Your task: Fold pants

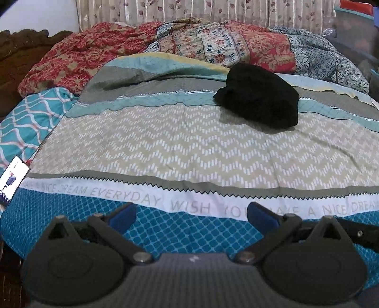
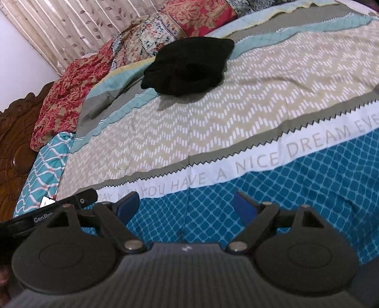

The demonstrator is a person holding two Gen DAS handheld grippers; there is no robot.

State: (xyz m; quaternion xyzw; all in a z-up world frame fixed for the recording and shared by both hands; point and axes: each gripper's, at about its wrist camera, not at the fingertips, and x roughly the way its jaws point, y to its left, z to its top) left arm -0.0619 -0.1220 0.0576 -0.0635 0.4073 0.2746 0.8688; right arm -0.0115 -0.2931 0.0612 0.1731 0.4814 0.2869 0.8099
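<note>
A bed fills both views, covered by a striped spread of beige chevrons, grey bands and blue lattice (one white band carries printed words). A red floral quilt is bunched along the far side below a curtain. The pants, a black crumpled heap, lie on the spread toward that far side, well apart from both grippers. A phone rests at the bed's left edge. The left gripper and right gripper hover over the blue lattice, jaws spread wide, nothing between them
</note>
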